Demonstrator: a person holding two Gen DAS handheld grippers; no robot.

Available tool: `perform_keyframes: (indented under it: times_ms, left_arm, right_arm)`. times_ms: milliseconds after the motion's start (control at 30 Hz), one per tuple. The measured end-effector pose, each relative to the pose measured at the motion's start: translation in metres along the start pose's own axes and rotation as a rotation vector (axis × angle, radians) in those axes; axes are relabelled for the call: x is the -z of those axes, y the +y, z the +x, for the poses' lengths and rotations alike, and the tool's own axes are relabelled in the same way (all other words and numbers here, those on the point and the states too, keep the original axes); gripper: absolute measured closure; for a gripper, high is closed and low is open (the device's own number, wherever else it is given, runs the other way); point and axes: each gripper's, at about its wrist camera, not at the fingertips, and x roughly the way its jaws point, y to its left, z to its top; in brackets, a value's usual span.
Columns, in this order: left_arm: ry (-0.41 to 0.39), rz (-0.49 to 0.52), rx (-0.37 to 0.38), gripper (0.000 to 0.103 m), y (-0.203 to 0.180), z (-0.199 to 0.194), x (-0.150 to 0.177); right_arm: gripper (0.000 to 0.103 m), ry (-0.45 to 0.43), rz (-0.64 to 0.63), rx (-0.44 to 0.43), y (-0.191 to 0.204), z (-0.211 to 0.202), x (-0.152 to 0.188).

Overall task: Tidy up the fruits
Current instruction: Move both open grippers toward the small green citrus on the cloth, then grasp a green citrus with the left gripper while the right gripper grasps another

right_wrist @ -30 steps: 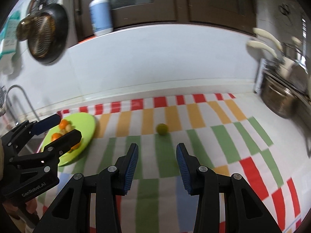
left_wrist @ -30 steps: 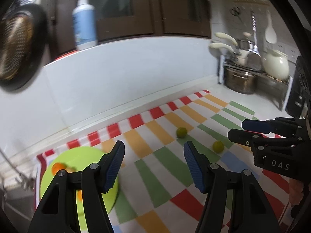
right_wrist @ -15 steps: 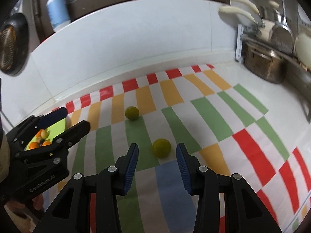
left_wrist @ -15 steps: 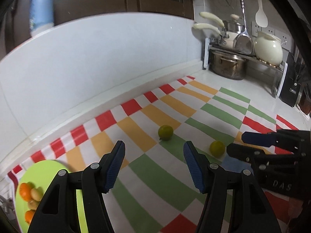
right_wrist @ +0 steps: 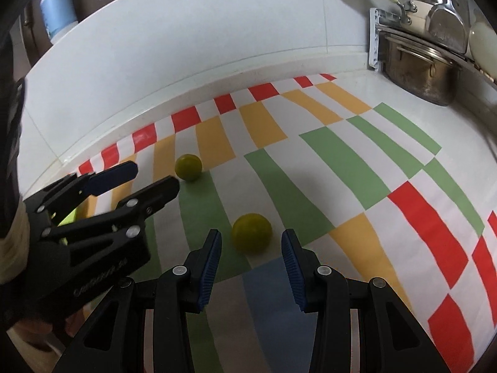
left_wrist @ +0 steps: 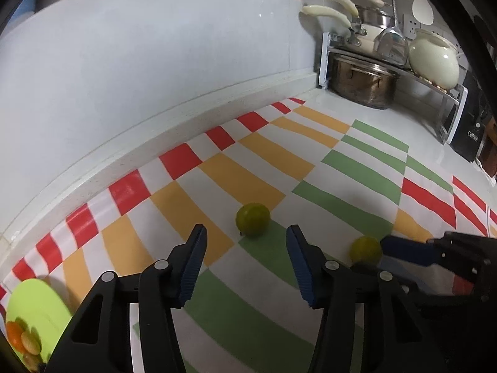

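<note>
Two small green-yellow fruits lie on the checked cloth. My left gripper [left_wrist: 245,233] is open, and the far fruit [left_wrist: 252,219] sits just ahead of its tips; this fruit also shows in the right wrist view [right_wrist: 188,167]. My right gripper [right_wrist: 251,236] is open, with the near fruit [right_wrist: 251,232] between its fingertips, not squeezed. The near fruit also shows in the left wrist view [left_wrist: 366,248] beside the right gripper's blue pad [left_wrist: 407,250]. A lime-green plate [left_wrist: 34,310] with orange fruits [left_wrist: 15,335] lies at the far left.
A white backsplash wall [left_wrist: 155,77] borders the counter behind the cloth. A steel pot [left_wrist: 360,82] under a rack with pans and a cream jar [left_wrist: 433,59] stands at the back right. A black appliance [left_wrist: 470,136] is at the right edge.
Both grippers have moved forward and down towards the fruits. The right gripper now has the near fruit between its tips; the left one has closed in on the far fruit. The plate slid out to the left.
</note>
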Motion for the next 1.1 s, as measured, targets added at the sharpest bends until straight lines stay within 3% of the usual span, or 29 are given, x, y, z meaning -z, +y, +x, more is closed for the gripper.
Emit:
perform_keyframes:
  times_ms: [133,333,500,633,867,1100]
  left_arm:
    - [0.027,0.015,0.007,0.057,-0.001,0.013,-0.004]
    - [0.059,0.001,0.022,0.063,-0.002,0.027,-0.009]
    - [0.076,0.009,0.020,0.074,-0.005,0.034,-0.012]
    - [0.080,0.007,0.022,0.075,-0.006,0.035,-0.014]
    - [0.057,-0.042,0.020,0.075,-0.007,0.006,-0.007]
    - [0.009,-0.102,-0.030,0.075,0.003,-0.037,0.000]
  right_arm:
    - [0.062,0.003,0.004,0.007,0.001,0.007,-0.002]
    - [0.073,0.002,0.007,0.005,-0.003,0.009,-0.008]
    - [0.073,-0.014,0.036,0.005,-0.014,0.006,-0.016]
    - [0.073,-0.028,0.042,0.016,-0.020,0.007,-0.023]
    - [0.073,-0.042,-0.001,-0.003,-0.017,-0.001,-0.027]
    - [0.073,-0.079,-0.072,-0.045,0.002,-0.019,-0.031]
